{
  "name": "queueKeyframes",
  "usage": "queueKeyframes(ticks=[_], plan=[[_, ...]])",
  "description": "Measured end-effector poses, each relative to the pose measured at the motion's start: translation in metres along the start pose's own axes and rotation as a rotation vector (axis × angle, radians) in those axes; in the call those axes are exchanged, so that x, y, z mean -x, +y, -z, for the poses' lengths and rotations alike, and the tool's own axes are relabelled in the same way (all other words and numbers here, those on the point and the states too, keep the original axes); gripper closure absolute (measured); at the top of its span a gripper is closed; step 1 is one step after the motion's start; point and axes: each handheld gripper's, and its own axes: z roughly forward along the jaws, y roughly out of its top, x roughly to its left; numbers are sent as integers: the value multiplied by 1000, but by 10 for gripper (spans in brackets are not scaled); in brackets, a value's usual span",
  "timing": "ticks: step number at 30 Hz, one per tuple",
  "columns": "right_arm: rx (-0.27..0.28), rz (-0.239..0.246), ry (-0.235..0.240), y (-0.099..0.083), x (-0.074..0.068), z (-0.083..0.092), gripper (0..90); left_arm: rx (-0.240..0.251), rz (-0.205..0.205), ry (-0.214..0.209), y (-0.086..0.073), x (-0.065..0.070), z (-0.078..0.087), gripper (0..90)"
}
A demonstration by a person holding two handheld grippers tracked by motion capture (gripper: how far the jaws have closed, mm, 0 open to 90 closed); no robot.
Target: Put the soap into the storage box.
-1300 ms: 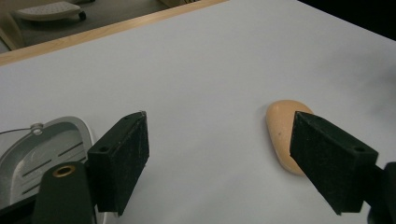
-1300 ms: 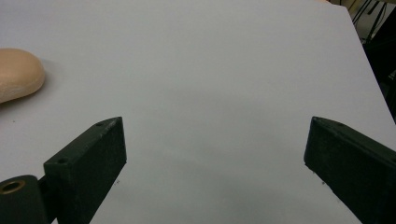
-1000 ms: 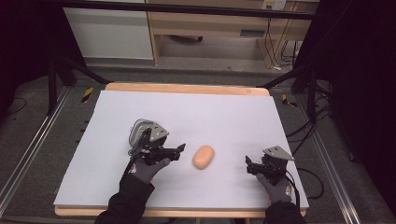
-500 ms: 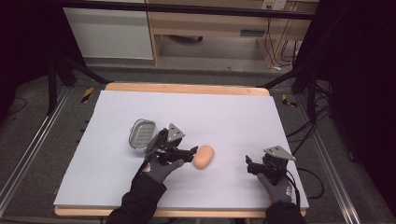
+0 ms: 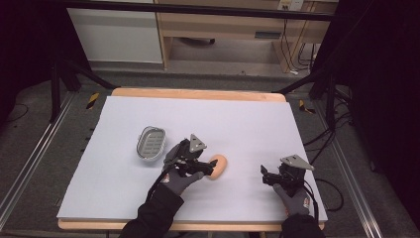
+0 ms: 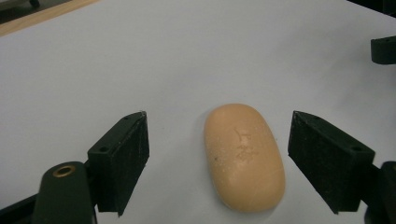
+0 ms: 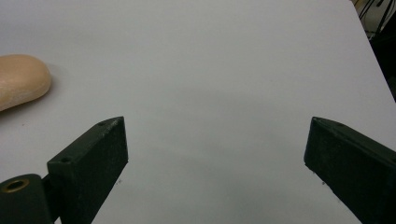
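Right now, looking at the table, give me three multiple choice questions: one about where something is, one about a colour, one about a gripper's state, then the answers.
1. Where is the soap bar relative to the left gripper?
A. Between its open jaws
B. Inside the soap dish
C. Beside the right gripper

2. What colour is the soap bar?
A. Green
B. Pale orange
C. Blue

3. What is the state of the right gripper?
A. Shut on the soap bar
B. Shut on nothing
C. Open, holding nothing

Answers: 1 A, a jaw stands at each side, apart from it. 2 B, it looks peach-orange. 3 C, the jaws are wide apart over the bare white table. The soap dish sits empty.
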Motion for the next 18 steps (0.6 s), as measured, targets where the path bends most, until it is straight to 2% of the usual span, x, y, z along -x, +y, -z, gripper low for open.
queueKeyframes(ticks=[18], plan=[[-4, 9, 0, 0, 0, -1, 63, -81, -18, -16, 1, 13, -28, 200]])
